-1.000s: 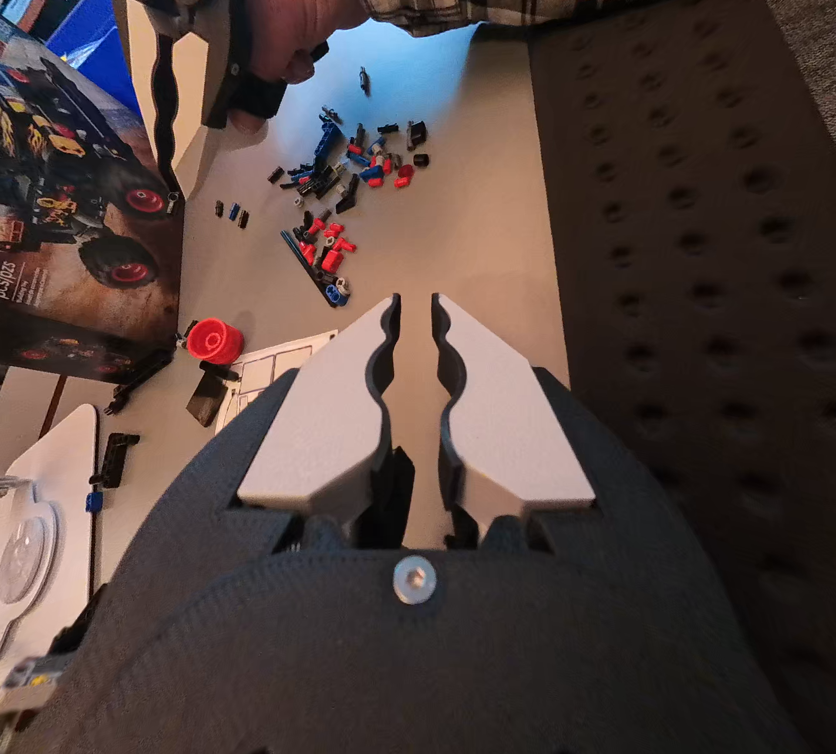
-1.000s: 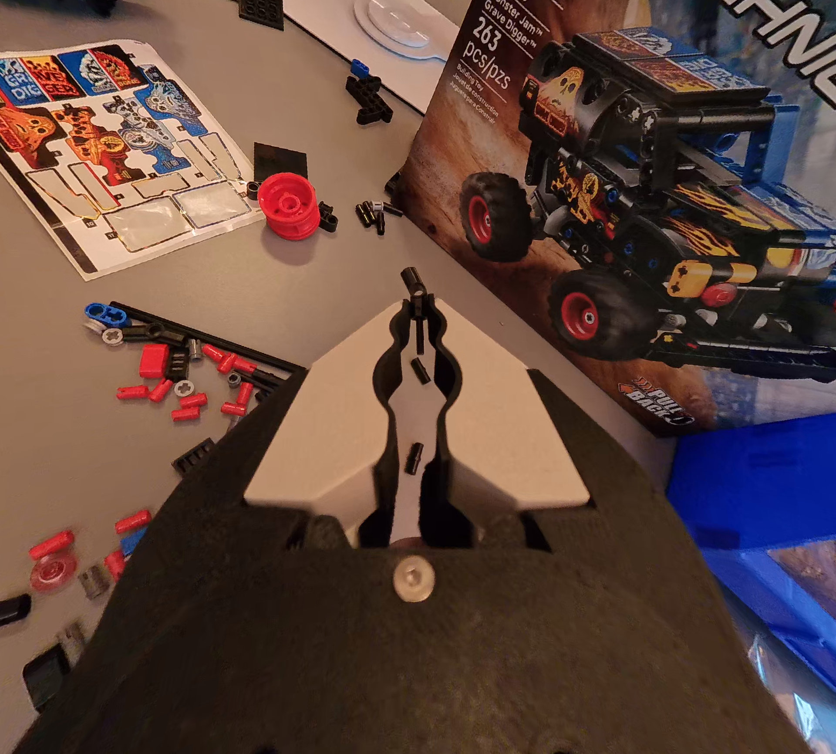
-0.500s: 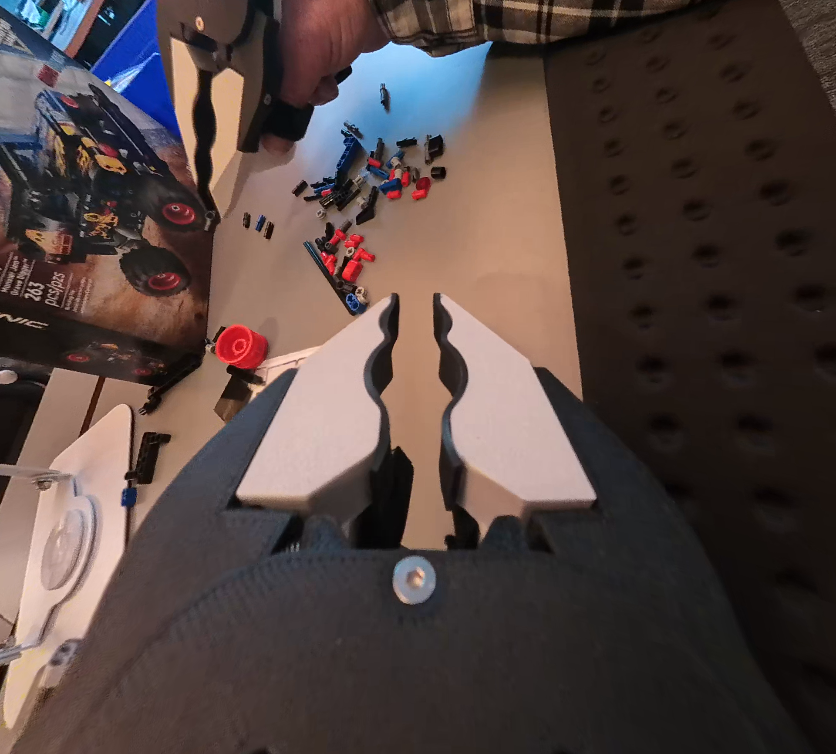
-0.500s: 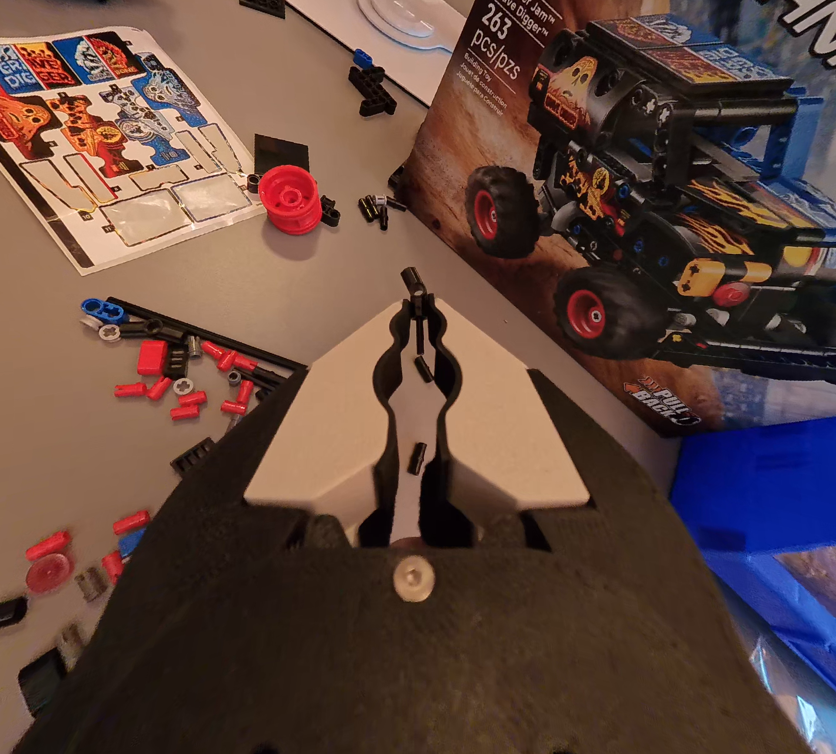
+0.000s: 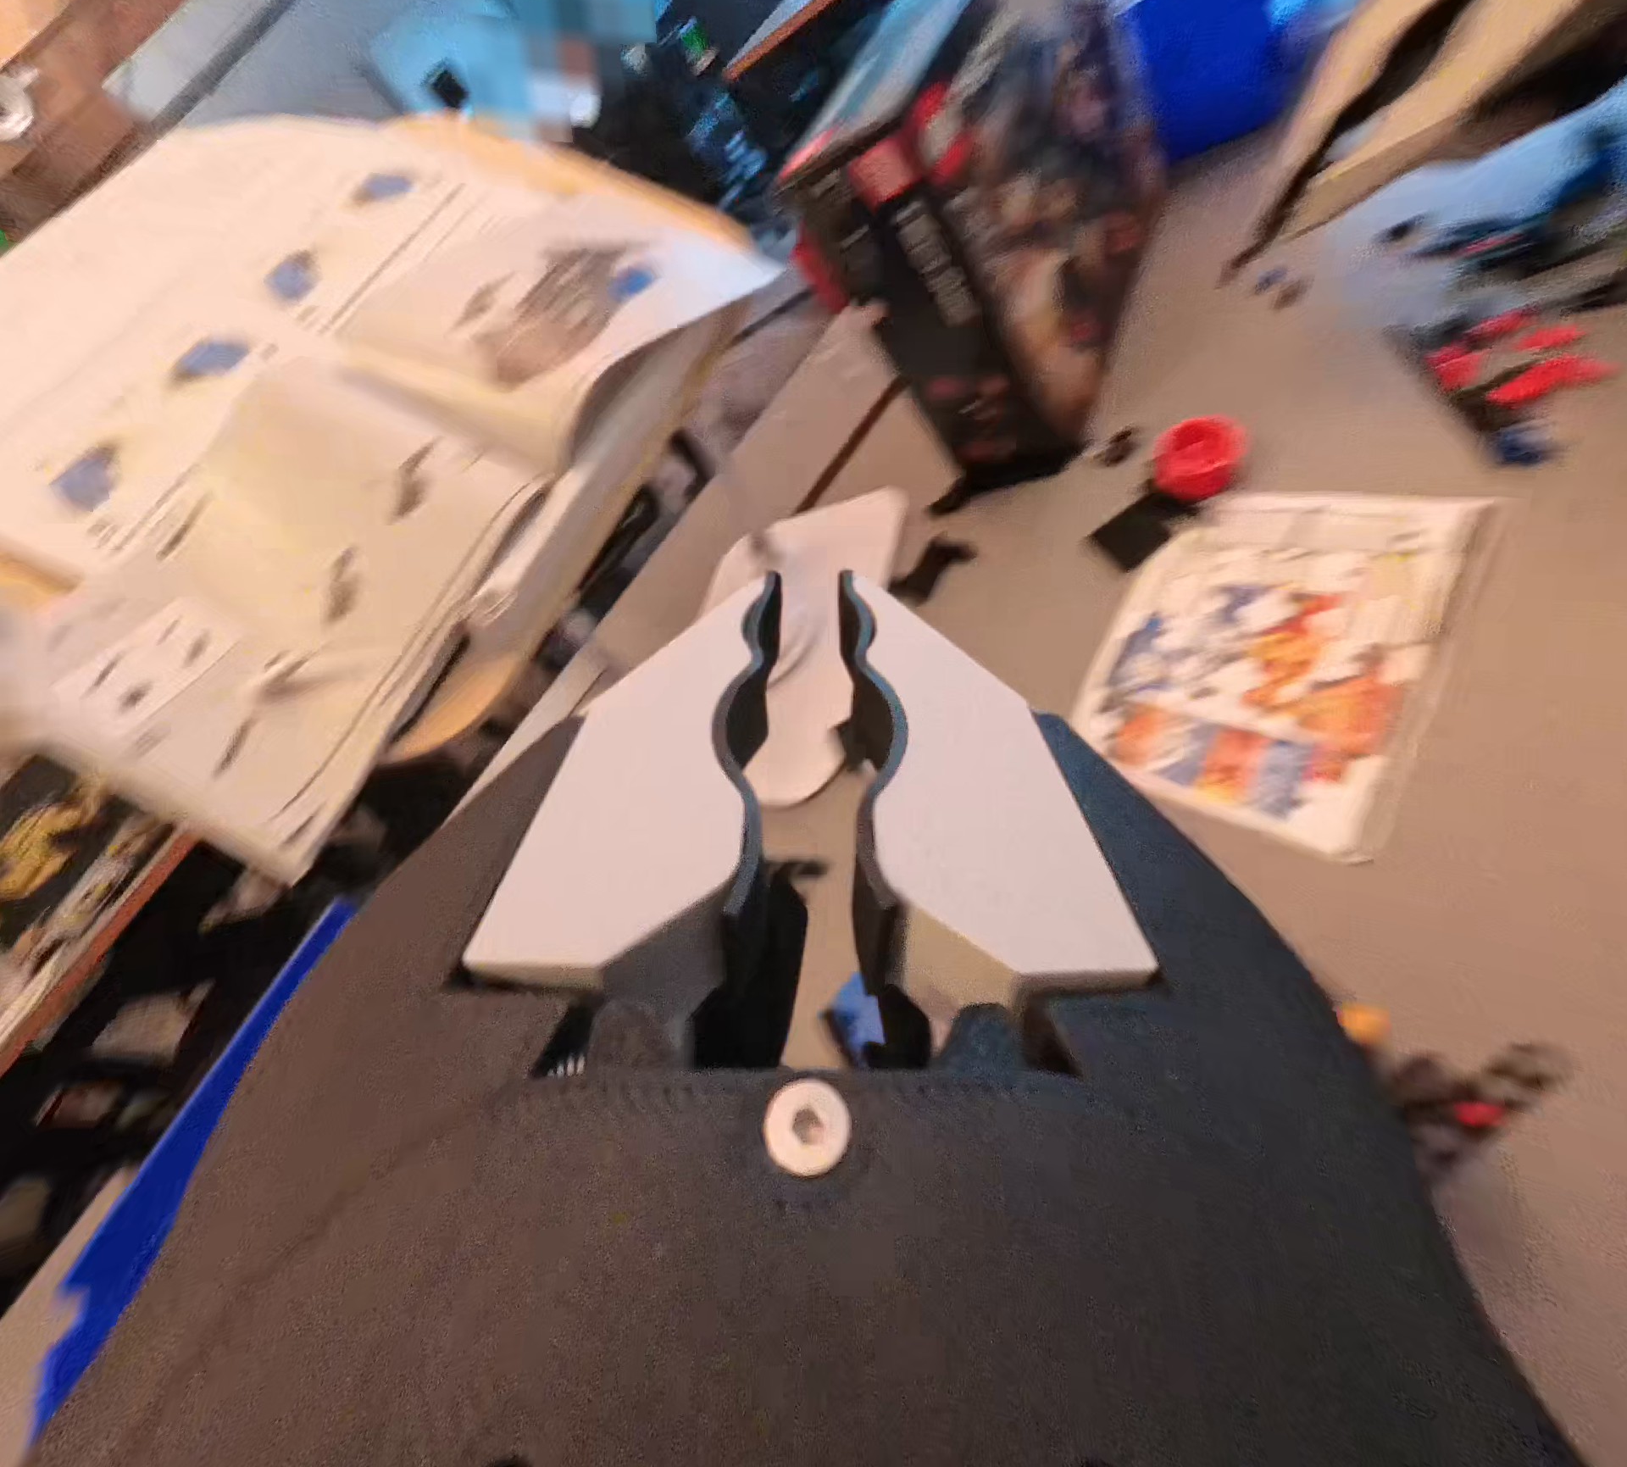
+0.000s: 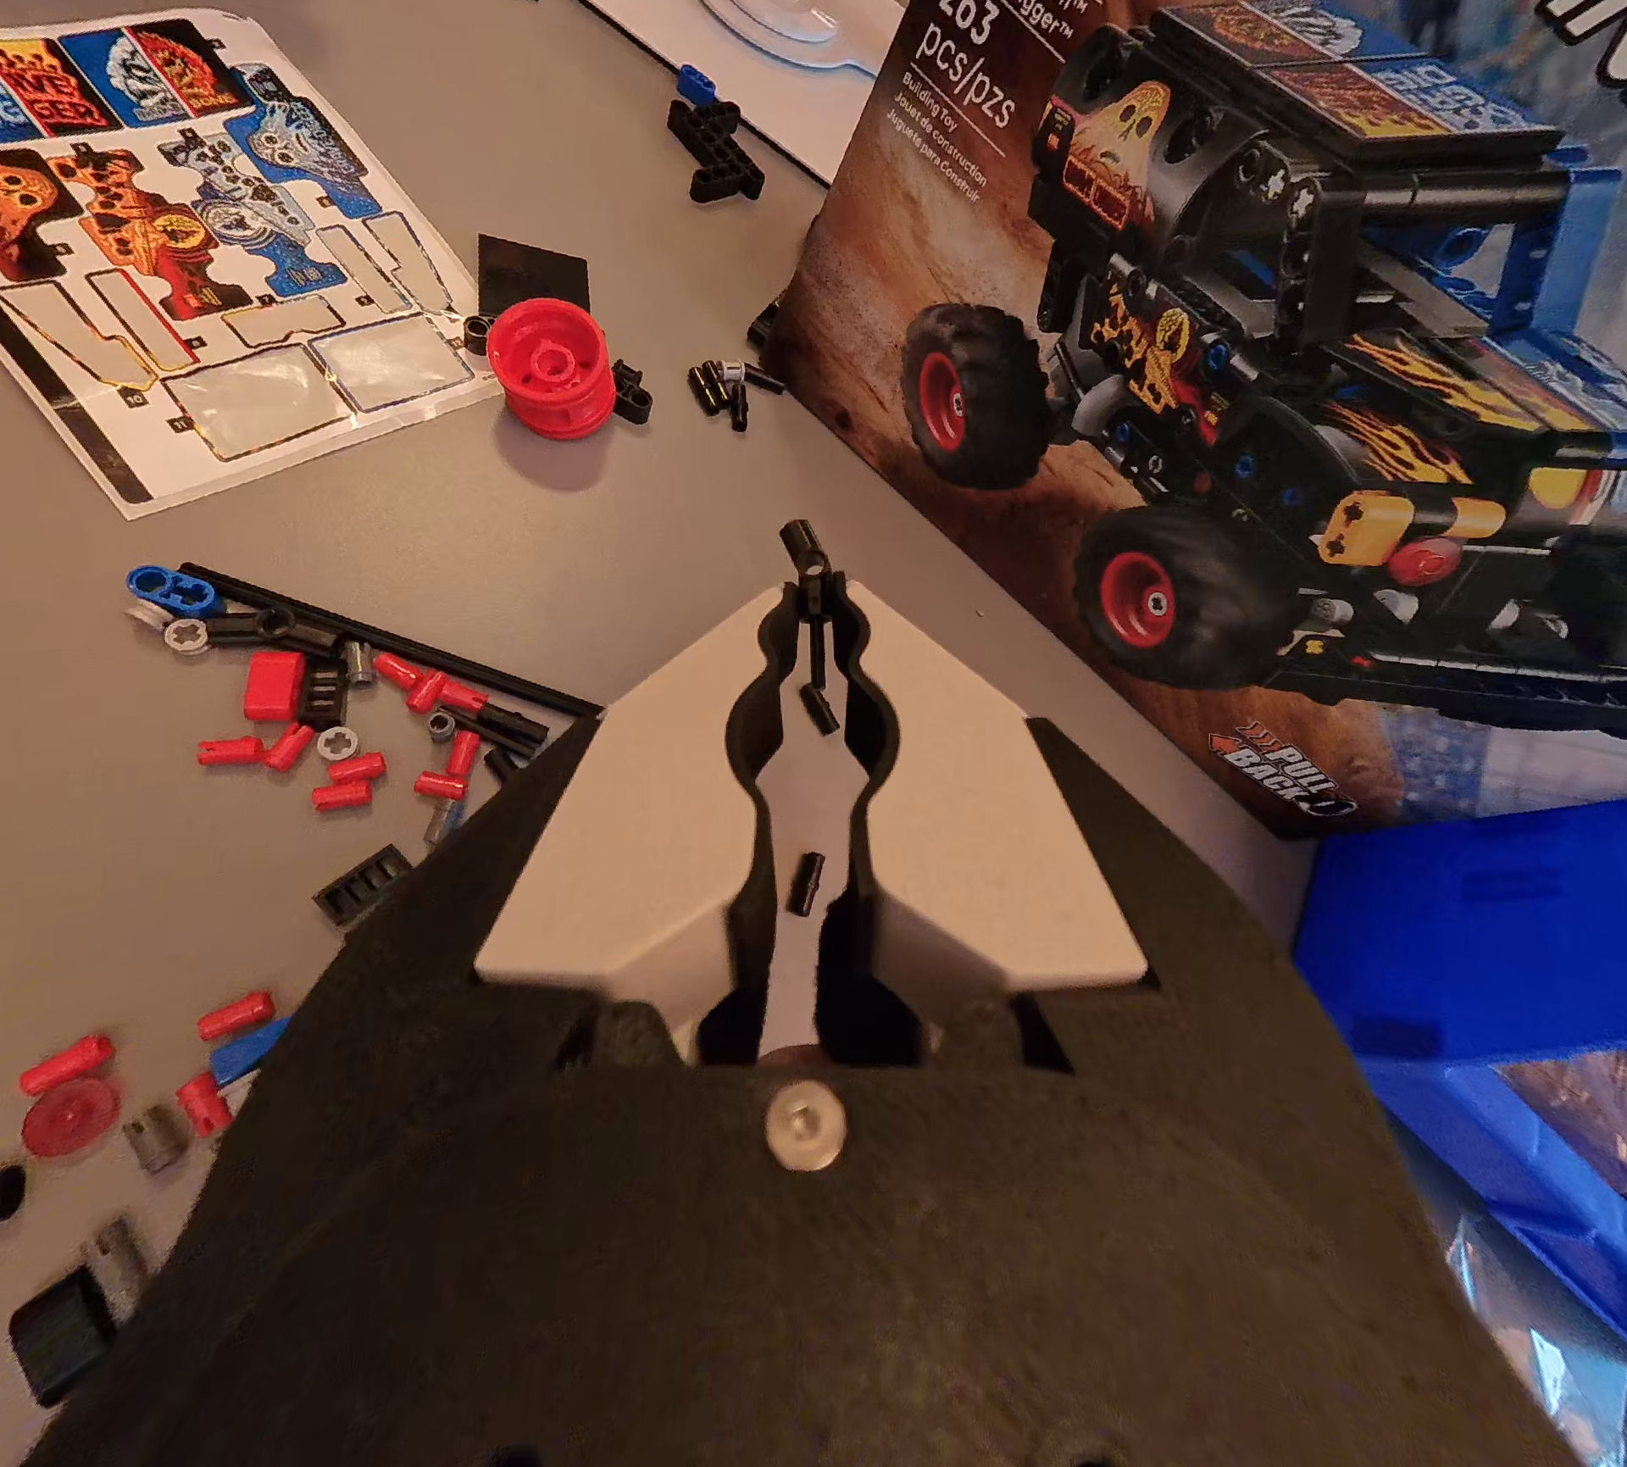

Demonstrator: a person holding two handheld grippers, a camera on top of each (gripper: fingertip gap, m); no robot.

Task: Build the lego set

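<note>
A black pin [image 6: 808, 557] is pinched by the right gripper [image 6: 812, 597] for fitting, while the left gripper [image 5: 808, 588], narrowly parted and empty, is needed to fetch its mating part.

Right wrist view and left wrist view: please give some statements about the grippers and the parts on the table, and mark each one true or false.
1. The right gripper pinches a small black pin at its tips. True.
2. The red wheel hub lies on top of the lego box. False: it lies on the table, beside the sticker sheet.
3. The left gripper holds a red part. False: it is open and empty.
4. Small red parts lie loose on the table. True.
</note>
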